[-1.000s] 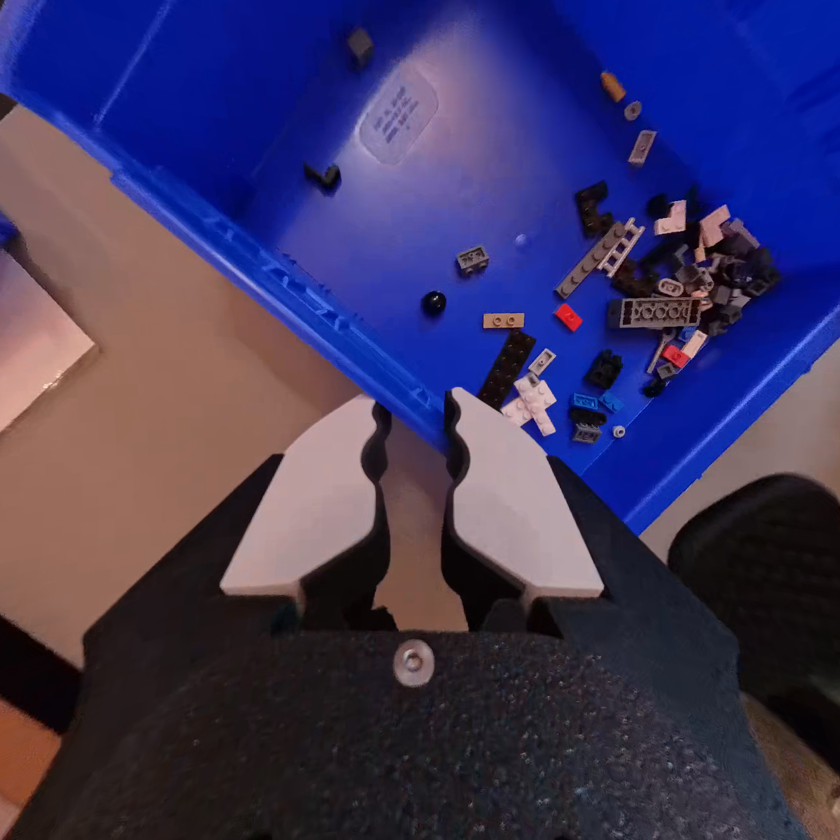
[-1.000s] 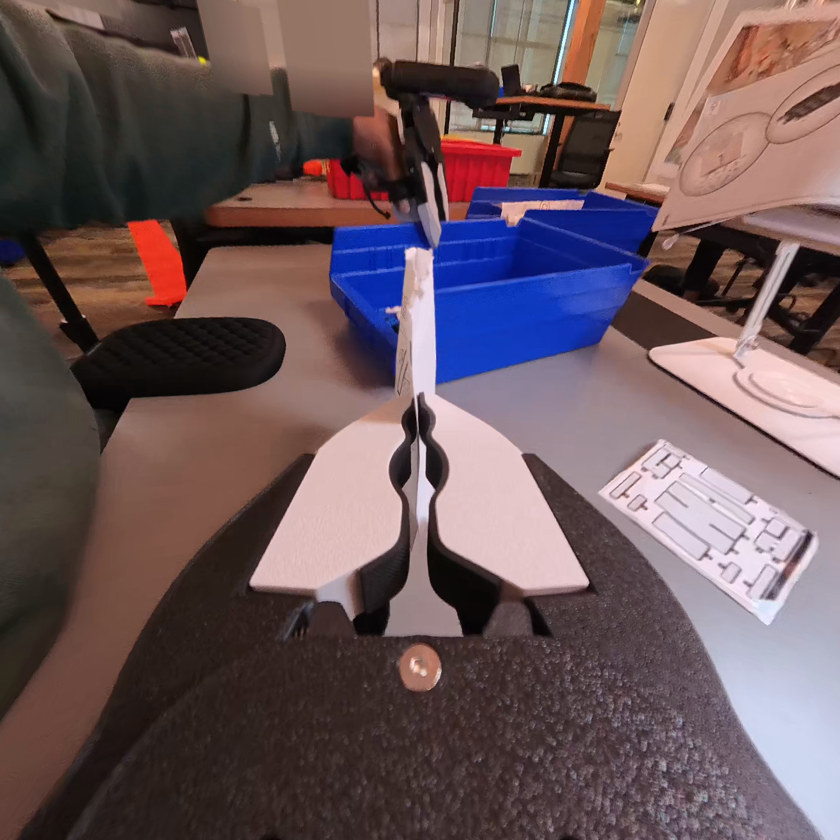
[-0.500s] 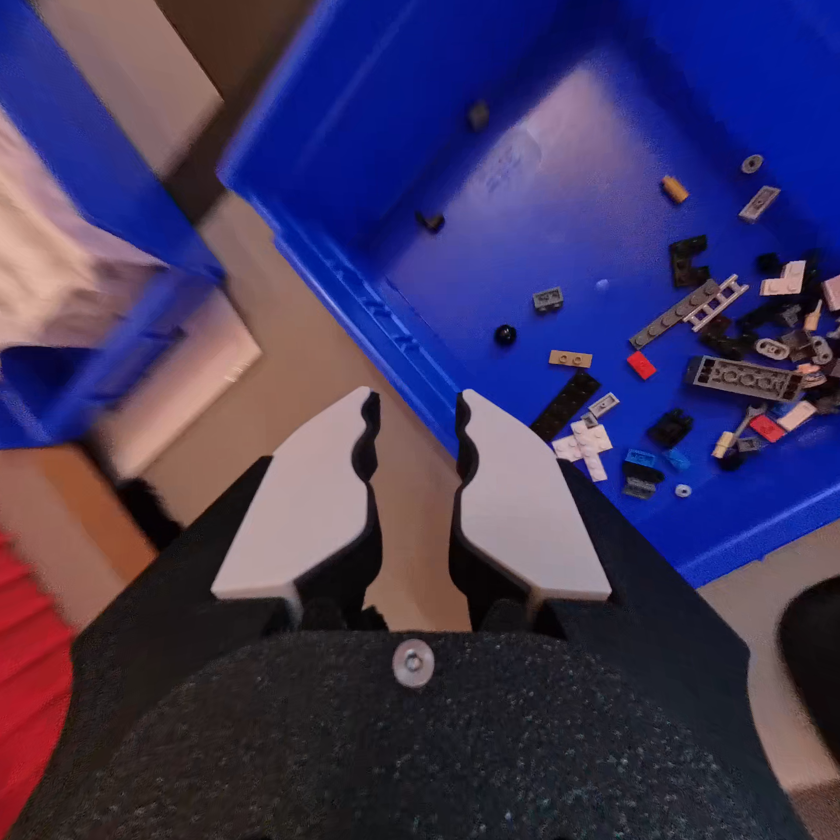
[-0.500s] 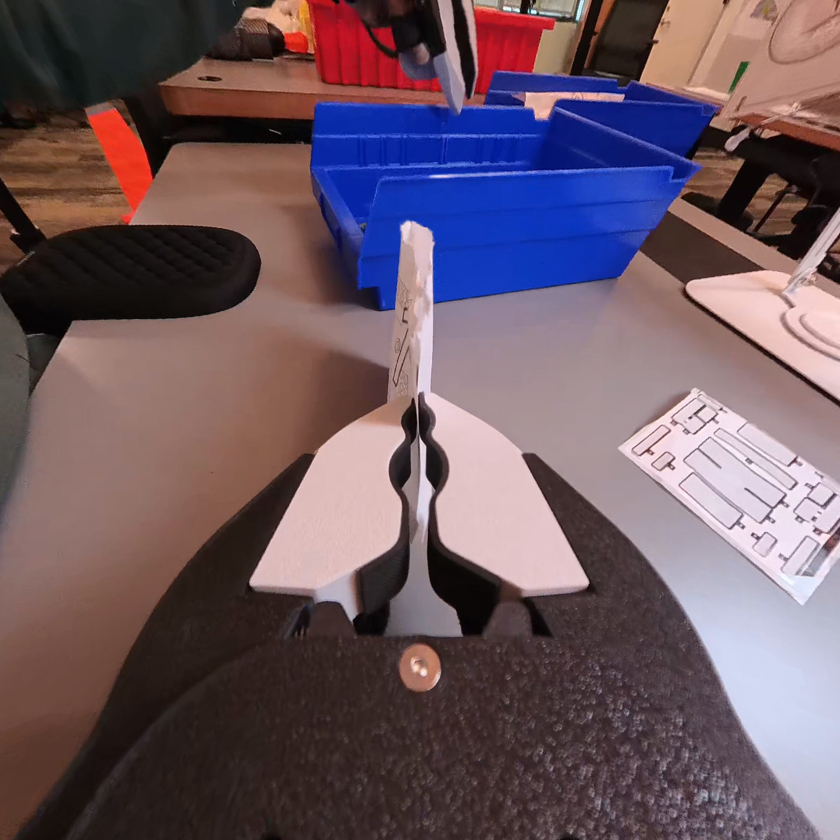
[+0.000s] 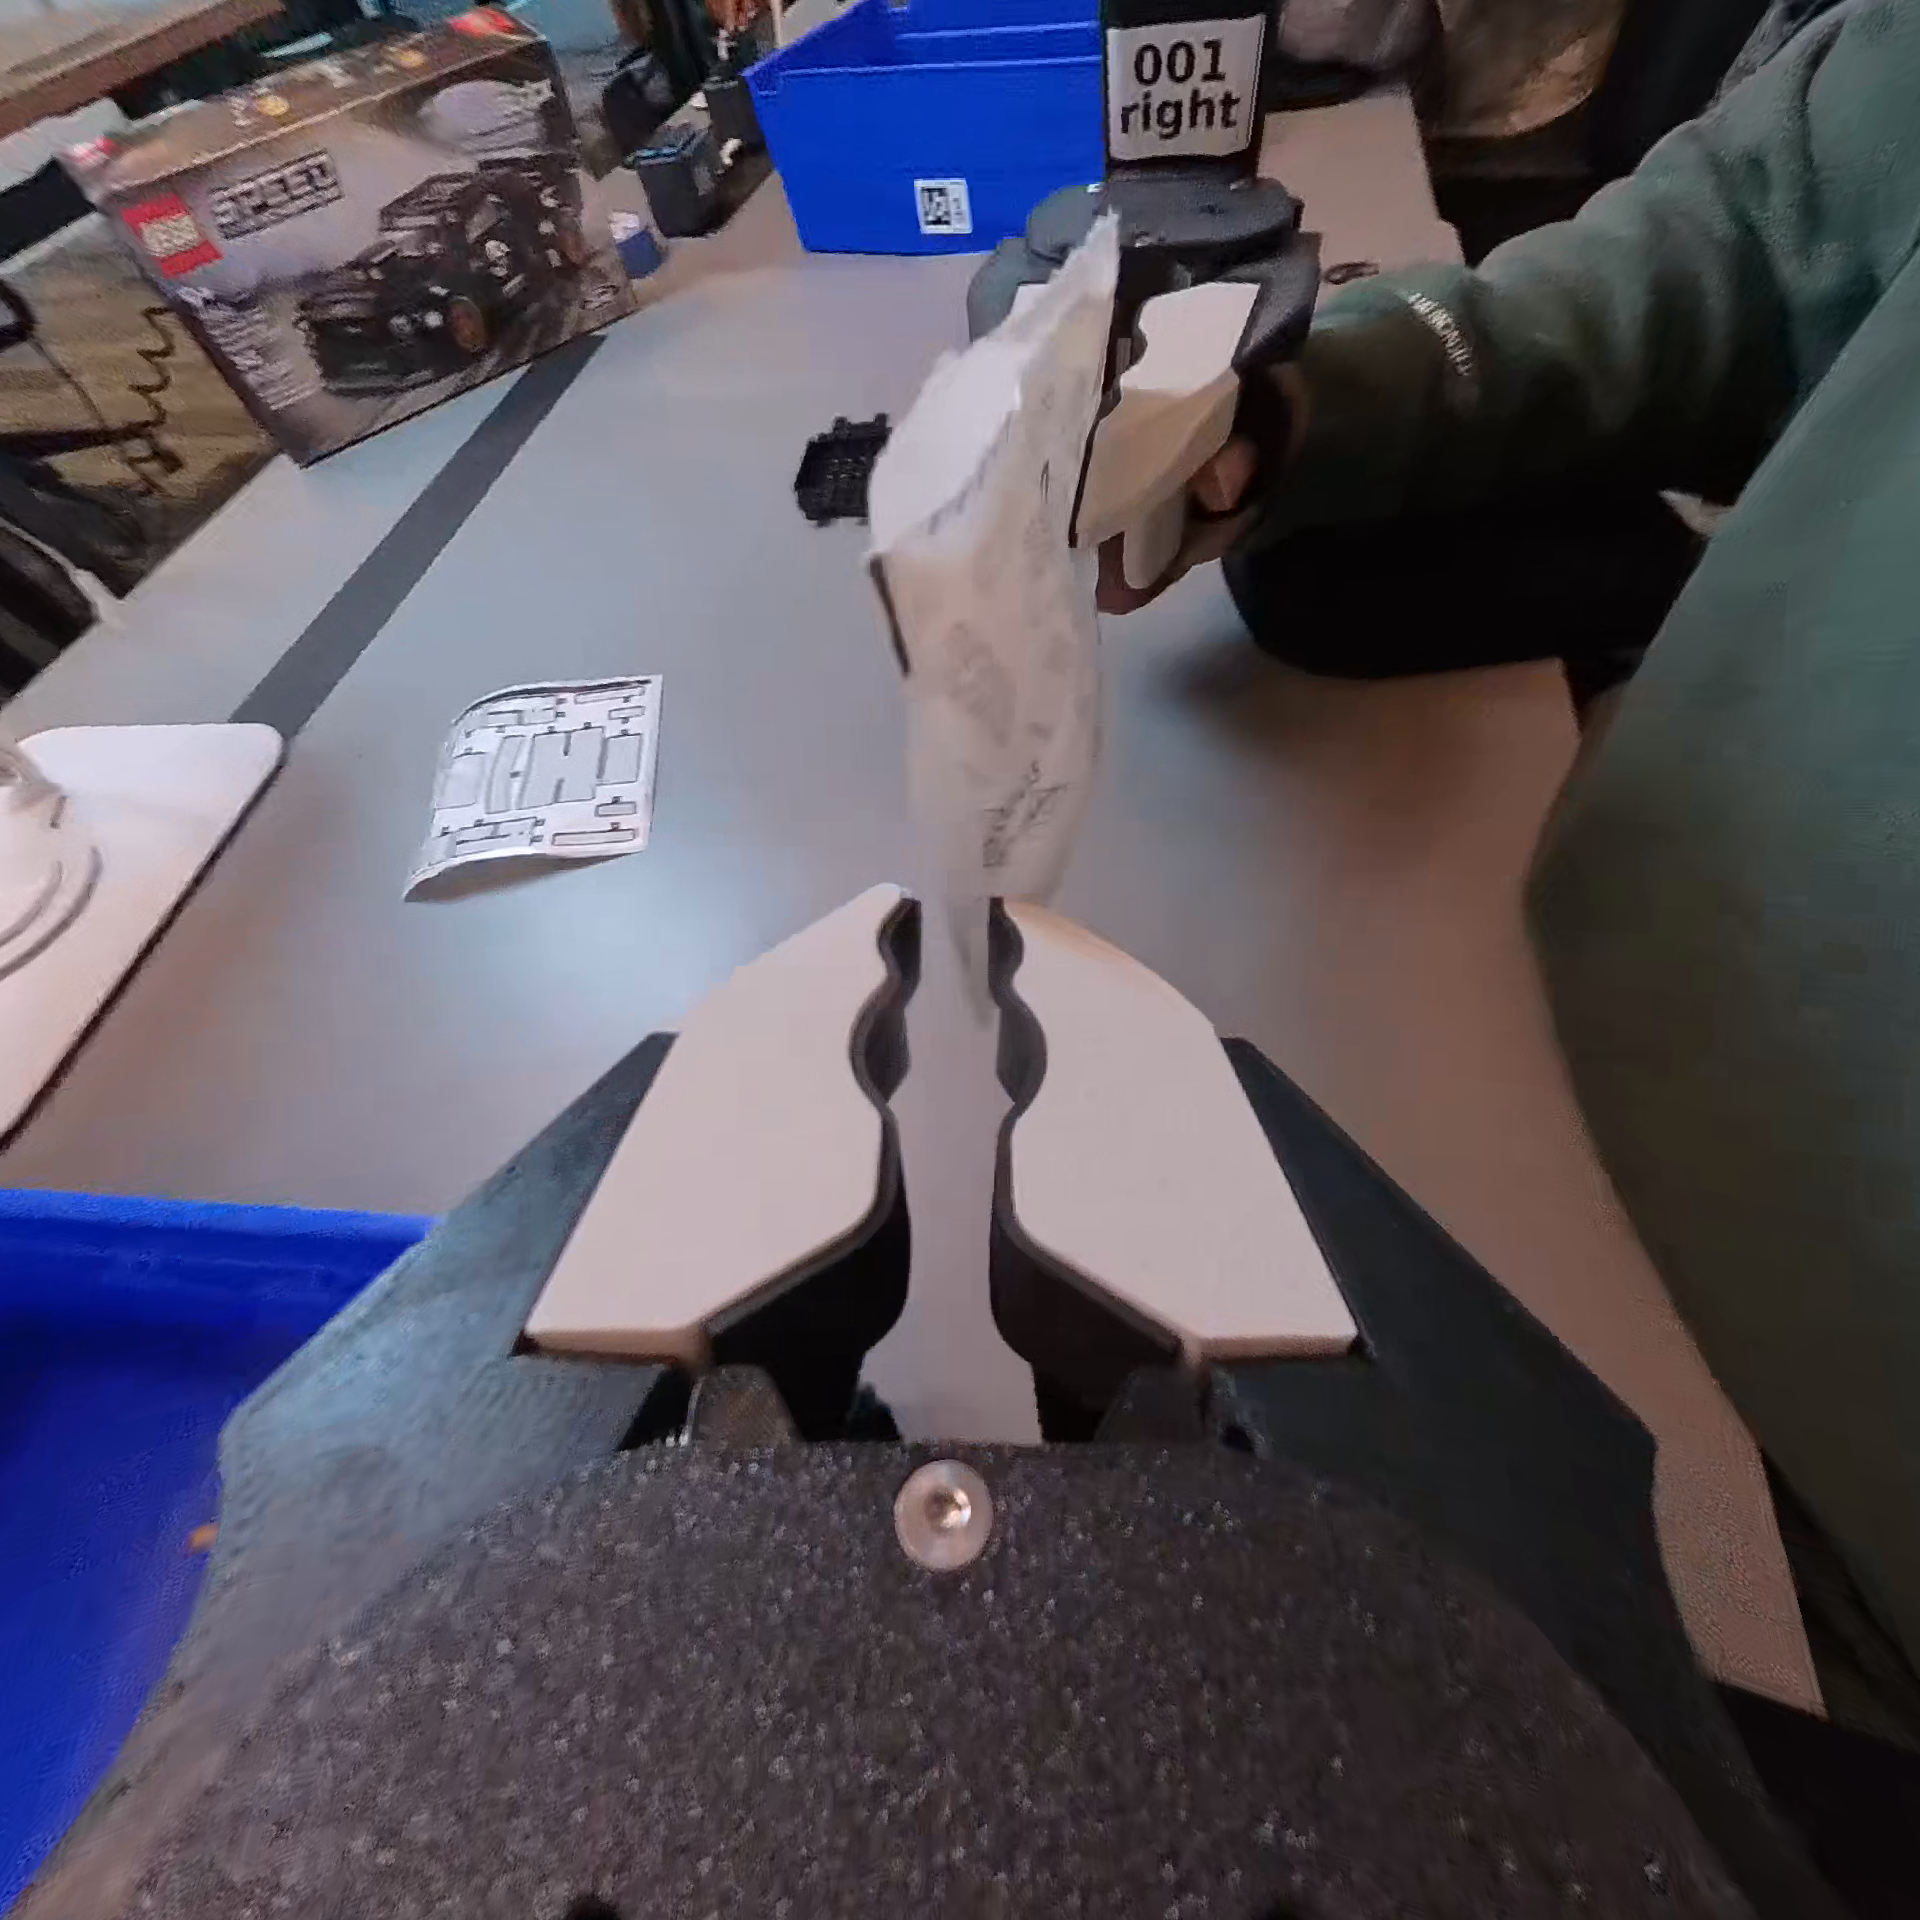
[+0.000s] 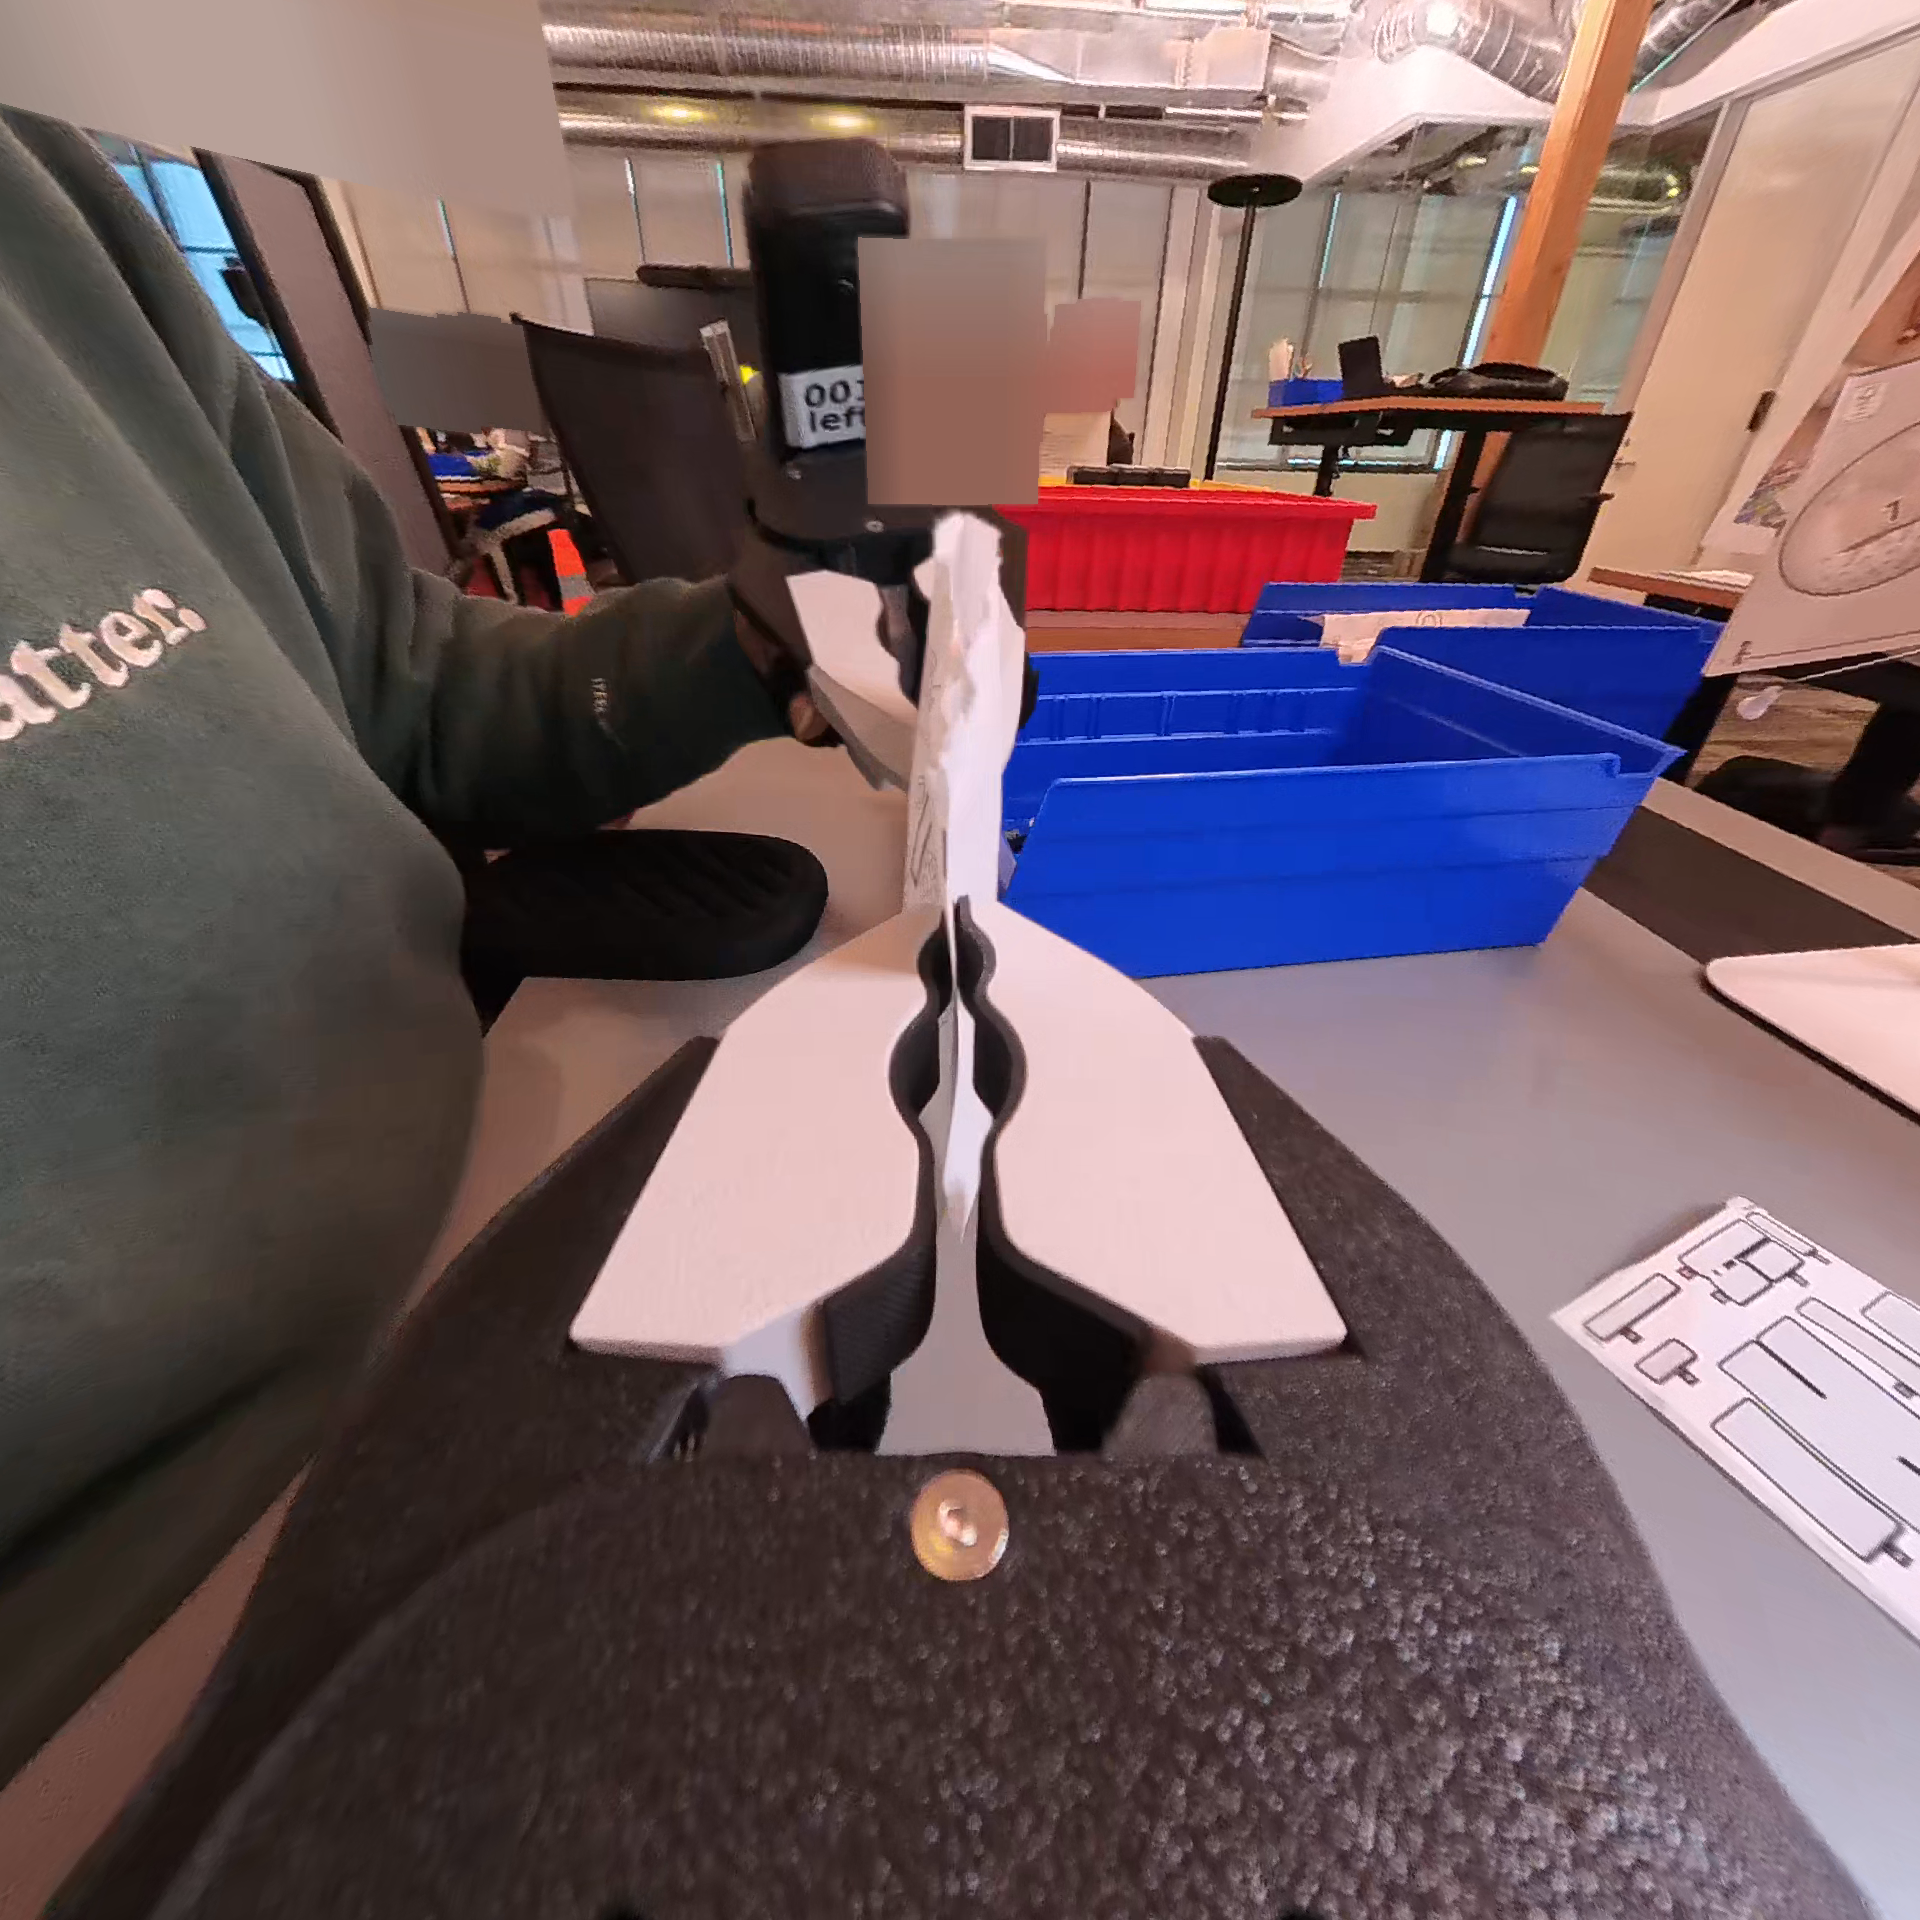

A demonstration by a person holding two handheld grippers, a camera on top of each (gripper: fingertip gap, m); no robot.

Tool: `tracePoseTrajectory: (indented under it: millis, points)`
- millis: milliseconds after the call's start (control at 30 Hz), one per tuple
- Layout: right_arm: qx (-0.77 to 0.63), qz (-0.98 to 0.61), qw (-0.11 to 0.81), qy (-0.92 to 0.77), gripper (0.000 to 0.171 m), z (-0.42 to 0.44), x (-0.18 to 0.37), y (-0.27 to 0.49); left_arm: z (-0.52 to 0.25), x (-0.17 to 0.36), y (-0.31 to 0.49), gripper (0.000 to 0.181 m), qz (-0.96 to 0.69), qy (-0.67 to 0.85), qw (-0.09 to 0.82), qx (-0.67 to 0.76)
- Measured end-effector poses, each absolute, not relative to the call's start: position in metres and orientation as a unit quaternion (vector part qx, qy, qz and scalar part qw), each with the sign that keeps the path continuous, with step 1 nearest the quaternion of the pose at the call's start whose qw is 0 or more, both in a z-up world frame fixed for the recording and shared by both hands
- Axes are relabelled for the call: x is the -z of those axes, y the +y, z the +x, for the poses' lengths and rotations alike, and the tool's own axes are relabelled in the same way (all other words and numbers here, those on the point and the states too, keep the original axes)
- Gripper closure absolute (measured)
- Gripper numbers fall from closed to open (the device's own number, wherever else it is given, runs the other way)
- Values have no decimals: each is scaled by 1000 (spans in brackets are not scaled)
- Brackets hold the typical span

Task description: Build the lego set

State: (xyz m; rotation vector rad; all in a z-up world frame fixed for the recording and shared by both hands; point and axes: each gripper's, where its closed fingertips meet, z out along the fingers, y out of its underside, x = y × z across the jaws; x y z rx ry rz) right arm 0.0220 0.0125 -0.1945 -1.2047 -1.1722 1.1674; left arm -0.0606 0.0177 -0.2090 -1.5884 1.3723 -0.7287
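A white paper bag with printed marks hangs between my two grippers above the grey table. My right gripper is shut on one end of the bag; it also shows in the left wrist view, facing me. My left gripper is open by a narrow gap, with the bag's other end lying between its fingertips. It shows in the right wrist view at the bag's far end. A black lego piece sits on the table behind the bag.
A blue bin stands right of the bag, its corner also below my left gripper. A sticker sheet lies flat on the table. A lego box, a white stand base and a green sleeve are around. There is about 9 cm between the tips of the two grippers.
My left gripper swung away from above the blue bin to face the right gripper, and its jaws narrowed around the bag's free end. The right gripper lifted the bag higher.
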Motion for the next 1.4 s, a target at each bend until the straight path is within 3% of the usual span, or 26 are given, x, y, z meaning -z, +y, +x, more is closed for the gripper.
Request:
tracePoseTrajectory:
  millis: [67,167,300,467,800,967,1400]
  points:
    - [-481,-507,521,-491,171,22,196,13,-55,204,13,181,-626,551,442,330]
    - [-464,-525,522,-487,171,25,200,22,-53,206,16,181,-624,561,446,310]
    - [-418,-541,541,-491,150,47,177,40,-61,212,21,181,-630,573,451,268]
    - [-364,-536,498,-576,171,39,146,20,-68,226,20,181,-647,592,428,219]
    - [-114,-547,350,-752,170,-8,253,15,-48,240,3,181,-636,626,405,198]
    - [-76,-531,345,-770,123,-18,276,15,-33,247,-4,181,-630,631,402,206]
    - [-139,-536,339,-761,108,-33,298,-8,-8,273,-11,181,-637,636,375,221]
